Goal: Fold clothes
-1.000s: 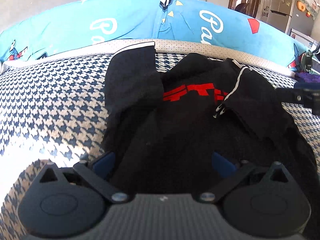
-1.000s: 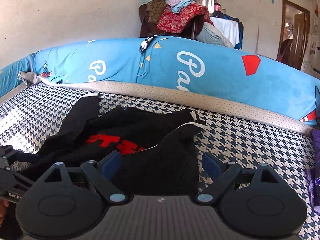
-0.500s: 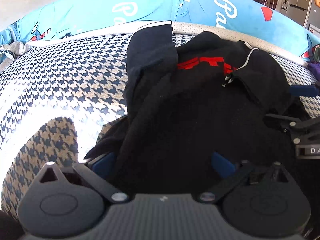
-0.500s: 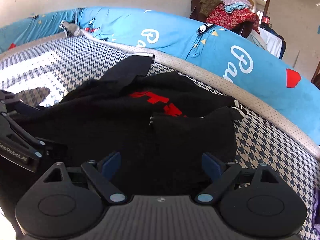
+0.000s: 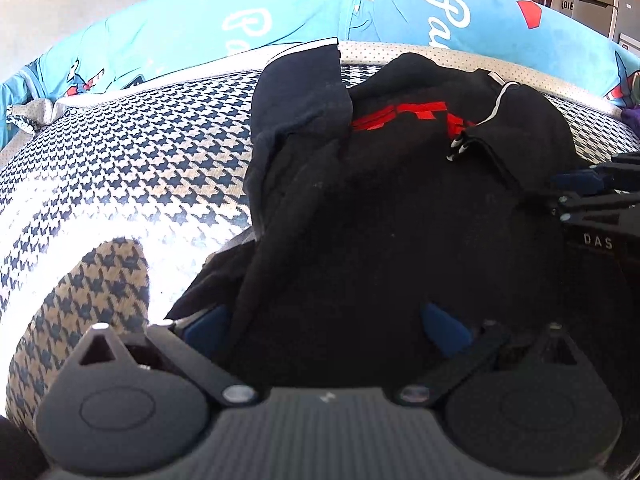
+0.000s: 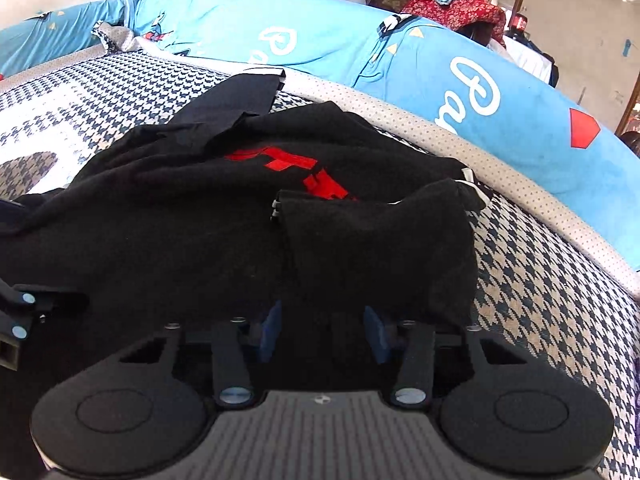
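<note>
At the bottom of the right wrist view, the right hand-held gripper (image 6: pixel 324 330) has just been closing: its blue pads stand narrow with the near hem of the black shirt (image 6: pixel 240 220) between them, though whether they already press the cloth is hard to tell. To do this step well, I judge it should bite only the hem's edge, both layers together, before any lift.

At the bottom of the left wrist view, the left hand-held gripper (image 5: pixel 324 328) stands wide, its pads either side of the shirt's (image 5: pixel 380 220) near left edge and not pinching it. It likely needs to close on the matching corner, so both hands carry the hem evenly.

The shirt lies crumpled across the middle of the bed (image 6: pixel 560 288), on the houndstooth cover. Further up, one sleeve (image 6: pixel 380 232) is doubled over the body at centre right, partly hiding the red print (image 6: pixel 288 164); the other sleeve (image 5: pixel 304 92) stretches toward the upper middle. Flattening these first would give a cleaner fold. Beyond, the blue bolster (image 6: pixel 400 56) curves across the top.
</note>
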